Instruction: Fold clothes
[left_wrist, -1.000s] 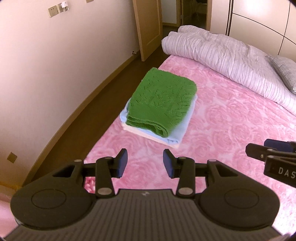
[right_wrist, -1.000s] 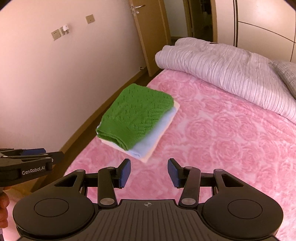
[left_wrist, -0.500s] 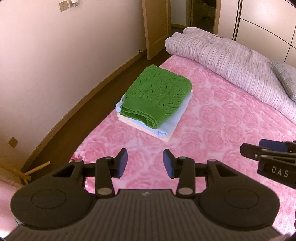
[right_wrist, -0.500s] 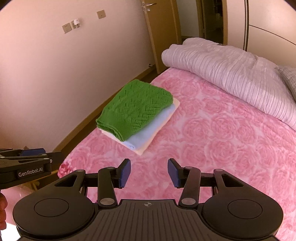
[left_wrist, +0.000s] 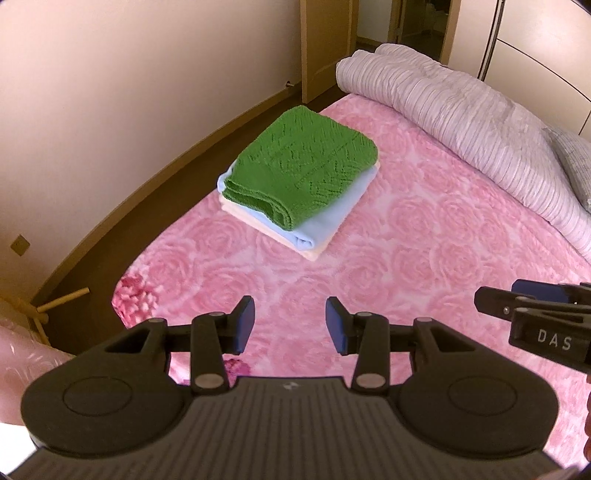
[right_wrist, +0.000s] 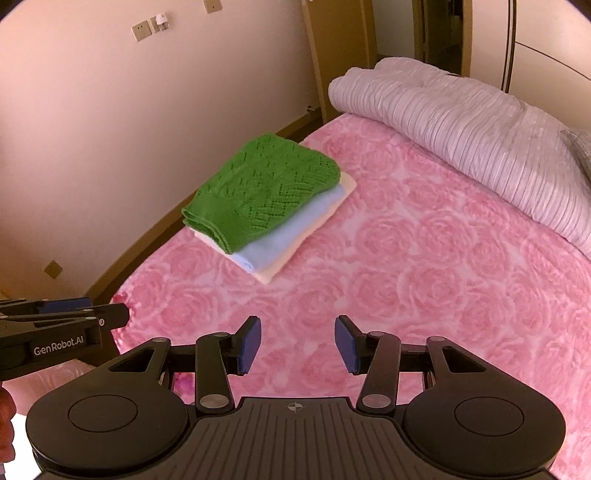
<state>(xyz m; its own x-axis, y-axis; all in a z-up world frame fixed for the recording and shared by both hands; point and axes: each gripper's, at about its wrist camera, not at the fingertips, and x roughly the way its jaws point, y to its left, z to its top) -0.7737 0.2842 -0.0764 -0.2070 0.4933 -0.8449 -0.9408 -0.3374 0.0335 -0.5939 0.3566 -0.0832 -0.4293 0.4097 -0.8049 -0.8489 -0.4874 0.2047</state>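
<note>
Left wrist view has the left gripper (left_wrist: 290, 325) hanging over the pink rose-print bed (left_wrist: 424, 258), jaws spread apart and nothing between the blue pads. Off to its right the right gripper (left_wrist: 532, 306) pokes in from the frame edge; in its own view the right gripper (right_wrist: 297, 341) is just as released, gripping nothing, with the left gripper (right_wrist: 66, 314) showing at the left edge. Further out on the bed, well apart from both, sits the folded stack: a green knit sweater (left_wrist: 306, 173) on top, a light blue garment (left_wrist: 332, 218) under it, a cream one (left_wrist: 314, 251) at the bottom, near the bed's left edge. Beyond that, a striped lilac duvet (left_wrist: 480, 125) is bunched along the far side, with a wooden door (left_wrist: 325, 44) behind.
</note>
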